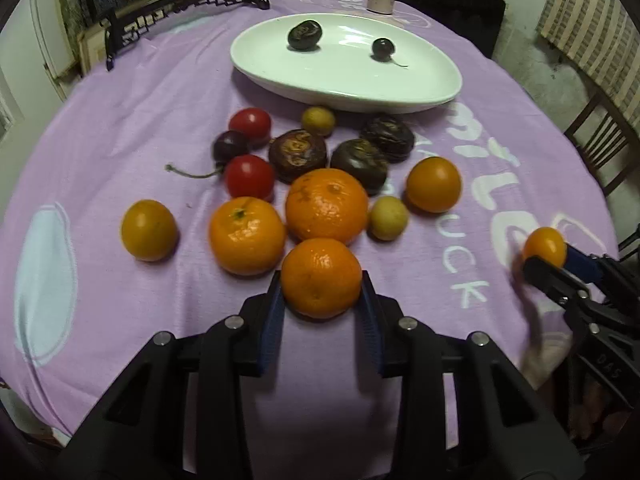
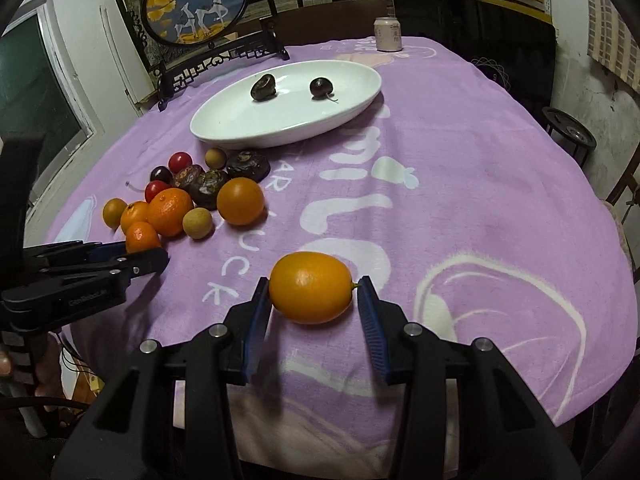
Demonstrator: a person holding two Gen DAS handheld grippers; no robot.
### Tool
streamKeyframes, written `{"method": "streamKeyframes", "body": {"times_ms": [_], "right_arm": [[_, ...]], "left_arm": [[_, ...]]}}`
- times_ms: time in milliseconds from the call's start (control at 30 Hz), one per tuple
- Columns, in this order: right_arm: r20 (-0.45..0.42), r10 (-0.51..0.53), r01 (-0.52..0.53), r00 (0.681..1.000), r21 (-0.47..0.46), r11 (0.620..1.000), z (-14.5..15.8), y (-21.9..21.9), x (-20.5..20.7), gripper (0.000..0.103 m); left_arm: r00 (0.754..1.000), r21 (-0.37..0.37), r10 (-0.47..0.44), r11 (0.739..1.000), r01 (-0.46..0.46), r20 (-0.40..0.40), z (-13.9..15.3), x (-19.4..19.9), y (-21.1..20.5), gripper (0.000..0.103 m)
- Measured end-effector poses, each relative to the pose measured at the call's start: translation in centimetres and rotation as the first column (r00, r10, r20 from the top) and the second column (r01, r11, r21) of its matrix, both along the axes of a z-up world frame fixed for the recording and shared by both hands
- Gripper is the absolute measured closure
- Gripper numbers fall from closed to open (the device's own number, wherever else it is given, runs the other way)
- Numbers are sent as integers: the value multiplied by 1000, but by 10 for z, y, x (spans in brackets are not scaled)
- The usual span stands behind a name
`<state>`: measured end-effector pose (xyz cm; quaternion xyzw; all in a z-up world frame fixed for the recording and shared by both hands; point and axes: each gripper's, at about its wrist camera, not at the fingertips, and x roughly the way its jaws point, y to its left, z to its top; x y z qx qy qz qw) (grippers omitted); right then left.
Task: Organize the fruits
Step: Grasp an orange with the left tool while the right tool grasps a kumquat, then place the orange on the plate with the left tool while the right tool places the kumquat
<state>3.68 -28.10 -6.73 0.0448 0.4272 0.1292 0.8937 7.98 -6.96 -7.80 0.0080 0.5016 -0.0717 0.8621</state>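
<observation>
Left wrist view: left gripper [image 1: 322, 296] clamps a mandarin [image 1: 321, 277], soft-skinned, at its widest part; right gripper [image 2: 313, 294] clamps a kumquat [image 2: 311, 287].

cloth [image 1: 120, 128]: lilac, white lettering | plate [image 1: 256, 64]: white | mandarin [image 1: 321, 278]: orange

Tangerines [image 1: 321, 277]: I count three
Kumquats [image 2: 311, 287]: three
Tomatoes [image 1: 249, 176]: two
Cherries [image 1: 383, 48]: two
Plate [image 1: 420, 92]: one
</observation>
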Motion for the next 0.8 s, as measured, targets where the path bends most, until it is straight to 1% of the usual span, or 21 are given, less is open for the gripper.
{"method": "streamKeyframes", "body": {"times_ms": [133, 267, 333, 467, 633, 700, 767, 800], "right_arm": [[7, 7, -7, 1000, 6, 1000, 2, 3, 0, 58], [7, 17, -18, 1000, 27, 999, 5, 8, 2, 58], [12, 18, -19, 1000, 29, 999, 9, 11, 6, 58], [36, 23, -24, 999, 33, 999, 21, 18, 19, 58], [39, 40, -41, 998, 32, 999, 31, 31, 49, 58], [49, 57, -58, 997, 17, 998, 40, 38, 67, 58], [72, 70, -70, 995, -8, 998, 51, 46, 87, 58], [86, 84, -83, 993, -16, 996, 58, 52, 102, 59]], "left_arm": [[999, -4, -18, 1000, 18, 43, 13, -9, 1, 67], [996, -28, -29, 999, 31, 79, 28, -16, 6, 67], [996, -43, -34, 998, 38, 88, 35, -15, 10, 67], [994, -49, -36, 998, 41, 106, 45, -6, 15, 67], [992, -63, -26, 997, 34, 122, 61, 24, 27, 67], [991, -54, -19, 998, 26, 129, 68, 46, 31, 67], [992, -42, -11, 999, 17, 129, 75, 82, 36, 67], [992, -42, -10, 999, 15, 126, 77, 93, 37, 67]]}}
